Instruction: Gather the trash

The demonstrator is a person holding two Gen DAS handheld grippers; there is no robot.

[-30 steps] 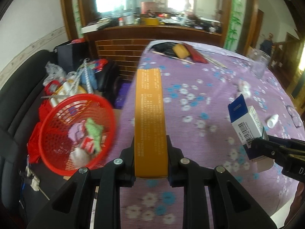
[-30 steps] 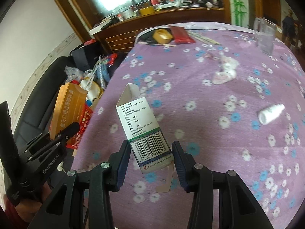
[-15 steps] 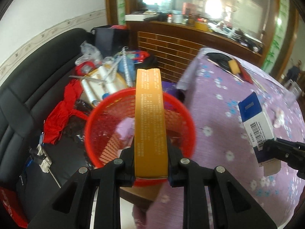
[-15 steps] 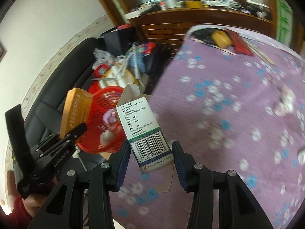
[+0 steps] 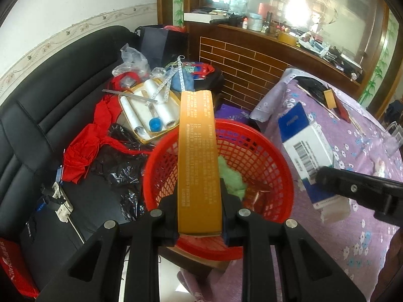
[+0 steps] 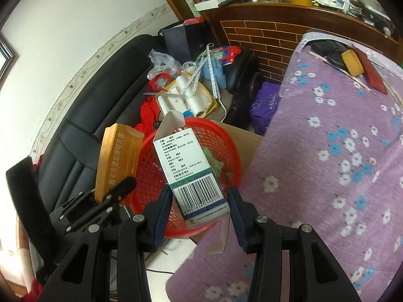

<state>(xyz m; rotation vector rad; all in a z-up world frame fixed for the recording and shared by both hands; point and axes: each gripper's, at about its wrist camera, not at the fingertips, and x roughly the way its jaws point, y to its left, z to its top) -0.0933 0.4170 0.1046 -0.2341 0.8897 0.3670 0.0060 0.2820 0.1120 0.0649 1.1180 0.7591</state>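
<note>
My left gripper point(image 5: 199, 216) is shut on a long orange box point(image 5: 197, 156) and holds it over the red mesh basket point(image 5: 274, 156). The same box point(image 6: 118, 158) shows in the right wrist view, at the basket's left rim. My right gripper point(image 6: 200, 209) is shut on a white and blue carton point(image 6: 191, 173) with a barcode, its top flap open, held over the basket point(image 6: 226, 143). That carton point(image 5: 307, 148) also shows in the left wrist view, right of the basket. Green crumpled trash point(image 5: 233, 178) lies in the basket.
The basket stands between a black sofa point(image 5: 37, 115) piled with red cloth, white rolls and bags, and the table under a purple flowered cloth point(image 6: 340, 156). A yellow block point(image 6: 352, 61) and a red case lie at the table's far end. A wooden counter point(image 5: 252, 58) stands behind.
Both grippers have swung left from over the table to over the red basket, still holding their boxes.
</note>
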